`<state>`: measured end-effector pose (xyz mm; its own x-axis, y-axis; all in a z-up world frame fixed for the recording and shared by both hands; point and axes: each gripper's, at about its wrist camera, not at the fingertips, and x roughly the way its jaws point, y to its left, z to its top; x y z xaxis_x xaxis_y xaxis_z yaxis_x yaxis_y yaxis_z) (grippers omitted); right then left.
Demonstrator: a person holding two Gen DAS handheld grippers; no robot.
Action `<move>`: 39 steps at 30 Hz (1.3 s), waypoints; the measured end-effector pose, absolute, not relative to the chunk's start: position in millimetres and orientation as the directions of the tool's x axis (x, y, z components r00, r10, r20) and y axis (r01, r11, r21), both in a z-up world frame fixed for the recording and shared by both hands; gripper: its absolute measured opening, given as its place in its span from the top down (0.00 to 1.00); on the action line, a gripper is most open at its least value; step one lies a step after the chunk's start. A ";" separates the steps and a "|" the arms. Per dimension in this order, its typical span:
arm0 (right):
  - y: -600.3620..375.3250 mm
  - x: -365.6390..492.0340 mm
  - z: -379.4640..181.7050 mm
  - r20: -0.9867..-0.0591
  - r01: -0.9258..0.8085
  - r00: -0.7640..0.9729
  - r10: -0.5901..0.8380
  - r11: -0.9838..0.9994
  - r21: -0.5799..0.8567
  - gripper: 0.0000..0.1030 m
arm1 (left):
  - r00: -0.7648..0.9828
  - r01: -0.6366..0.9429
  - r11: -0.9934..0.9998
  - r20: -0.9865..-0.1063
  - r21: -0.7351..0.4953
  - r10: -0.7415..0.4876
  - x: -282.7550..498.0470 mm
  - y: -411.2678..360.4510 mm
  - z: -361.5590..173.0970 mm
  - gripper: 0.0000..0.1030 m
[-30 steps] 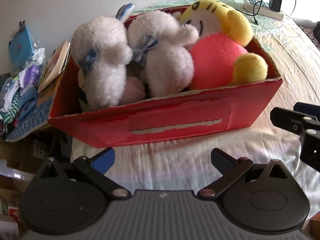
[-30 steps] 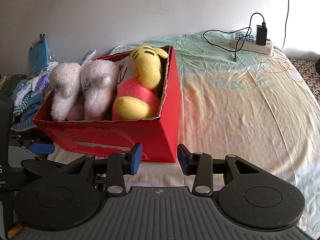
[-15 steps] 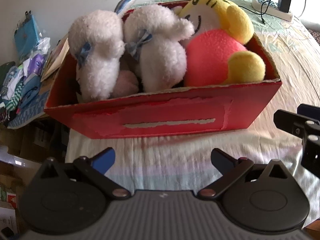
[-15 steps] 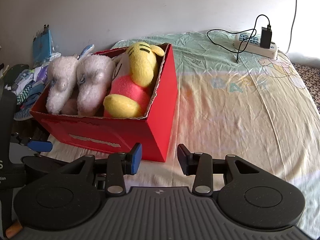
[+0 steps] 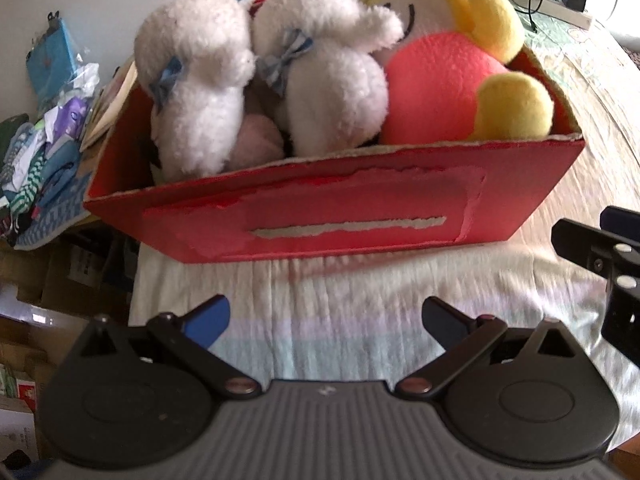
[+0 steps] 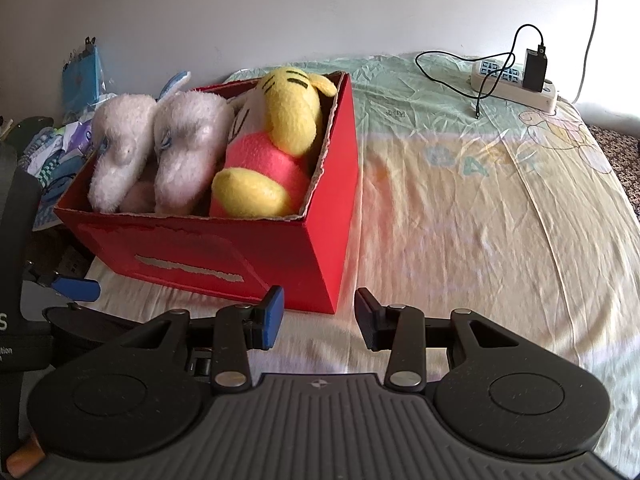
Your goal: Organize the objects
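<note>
A red cardboard box [image 5: 360, 216] [image 6: 328, 216] stands on the bed near its left edge. Inside it sit two white plush dogs [image 5: 200, 92] [image 6: 120, 148] with blue bows, a second one [image 5: 332, 80] [image 6: 188, 144] beside the first, and a yellow plush in a pink shirt [image 5: 444, 84] [image 6: 276, 148]. My left gripper [image 5: 324, 320] is open in front of the box's long side, with nothing between its fingers. My right gripper [image 6: 318, 314] is open near the box's front right corner, also holding nothing; its fingers [image 5: 592, 244] show at the right edge of the left wrist view.
A power strip [image 6: 516, 80] with a black charger and cable lies at the far right of the bed sheet [image 6: 480, 220]. A heap of clothes and packets [image 5: 48, 148] lies left of the box, past the bed's edge. Cardboard boxes [image 5: 60, 272] sit lower left.
Both views have risen and drawn back a little from the box. The box and plush toys have not moved. Both grippers stayed open.
</note>
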<state>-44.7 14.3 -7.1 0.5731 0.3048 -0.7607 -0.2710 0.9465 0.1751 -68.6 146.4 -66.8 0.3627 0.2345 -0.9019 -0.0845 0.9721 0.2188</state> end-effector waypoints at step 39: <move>-45.0 -22.9 -17.5 -0.771 -0.245 0.567 0.289 0.953 0.177 0.54 | 0.345 -0.053 0.976 -0.914 0.210 0.215 -46.9 68.1 -76.6 0.02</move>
